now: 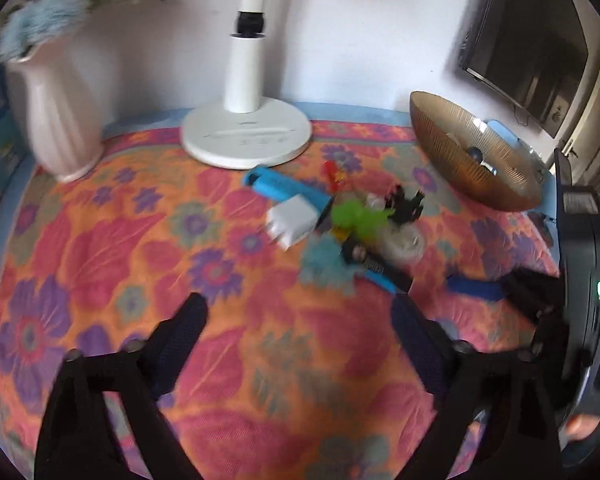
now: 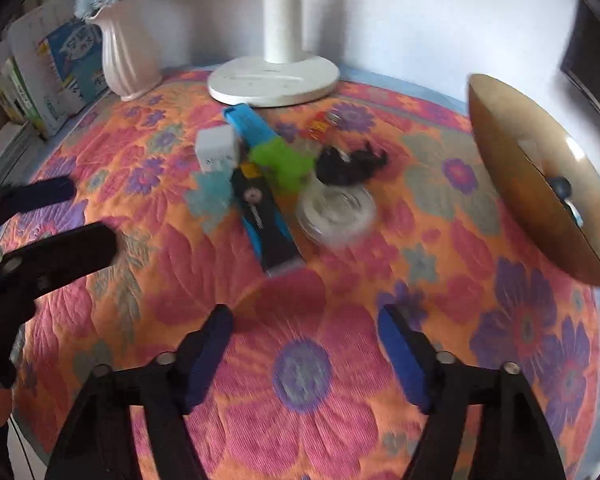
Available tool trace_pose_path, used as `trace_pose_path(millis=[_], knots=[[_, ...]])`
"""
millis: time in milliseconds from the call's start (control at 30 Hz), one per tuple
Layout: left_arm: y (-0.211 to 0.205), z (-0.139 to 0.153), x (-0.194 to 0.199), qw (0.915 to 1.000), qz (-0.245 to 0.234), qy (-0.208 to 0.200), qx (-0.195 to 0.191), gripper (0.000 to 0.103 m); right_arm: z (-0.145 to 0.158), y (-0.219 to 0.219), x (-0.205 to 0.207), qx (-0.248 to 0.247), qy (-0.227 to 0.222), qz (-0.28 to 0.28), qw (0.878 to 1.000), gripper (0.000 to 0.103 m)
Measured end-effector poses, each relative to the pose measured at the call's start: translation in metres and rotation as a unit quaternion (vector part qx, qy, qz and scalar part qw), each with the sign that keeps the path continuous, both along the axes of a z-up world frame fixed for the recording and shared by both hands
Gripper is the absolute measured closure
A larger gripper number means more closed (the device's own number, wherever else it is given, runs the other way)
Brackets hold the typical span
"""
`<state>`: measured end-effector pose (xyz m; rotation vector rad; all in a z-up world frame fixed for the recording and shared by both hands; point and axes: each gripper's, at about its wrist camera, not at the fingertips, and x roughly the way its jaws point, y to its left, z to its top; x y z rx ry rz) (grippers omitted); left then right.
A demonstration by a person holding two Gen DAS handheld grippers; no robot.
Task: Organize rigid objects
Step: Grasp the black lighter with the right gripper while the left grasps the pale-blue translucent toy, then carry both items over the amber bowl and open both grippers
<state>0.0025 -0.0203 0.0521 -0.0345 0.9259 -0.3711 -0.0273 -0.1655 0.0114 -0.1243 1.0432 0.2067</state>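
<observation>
A pile of small objects lies mid-table: a white charger cube [image 1: 293, 221] [image 2: 217, 149], a blue bar [image 1: 288, 188] [image 2: 249, 124], a blue-and-black device [image 1: 376, 268] [image 2: 266, 222], a green toy [image 1: 358, 216] [image 2: 282, 164], a black clip [image 1: 406, 202] [image 2: 350, 164], a clear tape roll [image 1: 404, 242] [image 2: 336, 210] and a small red item [image 1: 334, 172] [image 2: 318, 126]. A gold bowl [image 1: 472, 156] [image 2: 536, 184] stands to the right. My left gripper [image 1: 300, 320] is open and empty, short of the pile. My right gripper [image 2: 306, 332] is open and empty, also short of it.
A white fan base [image 1: 247, 136] [image 2: 274, 76] and a pink vase [image 1: 56, 112] [image 2: 126, 52] stand at the back by the wall. Books [image 2: 48, 76] lean at the left edge. The floral cloth [image 1: 140, 240] covers the table. The left gripper [image 2: 48, 224] shows at the right wrist view's left.
</observation>
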Motion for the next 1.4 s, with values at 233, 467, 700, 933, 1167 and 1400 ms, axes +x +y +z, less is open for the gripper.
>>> trace_pose_path(millis=[233, 467, 700, 933, 1167, 1400], knots=[[-0.020, -0.031, 0.032, 0.9990, -0.036, 0.027, -0.006, 0.054, 0.000, 0.001, 0.009, 0.032, -0.026, 0.021, 0.999, 0.056], [-0.012, -0.028, 0.029, 0.9990, -0.030, 0.016, -0.029, 0.073, 0.001, 0.014, 0.023, 0.040, -0.047, 0.018, 0.998, 0.075], [0.009, -0.026, -0.010, 0.9990, -0.028, 0.018, -0.031, 0.073, 0.003, 0.010, -0.008, 0.063, -0.039, 0.021, 0.997, 0.080], [0.001, -0.028, -0.063, 0.9977, -0.068, 0.000, 0.009, 0.072, -0.001, -0.004, -0.082, 0.073, -0.035, 0.008, 0.997, 0.080], [0.013, -0.031, -0.077, 0.9985, -0.041, 0.014, 0.033, 0.048, -0.002, 0.008, -0.088, 0.048, -0.031, 0.029, 0.998, 0.050], [0.012, -0.028, -0.057, 0.9990, -0.024, 0.034, -0.015, 0.022, -0.005, 0.013, -0.069, 0.024, -0.059, 0.003, 0.998, 0.064]])
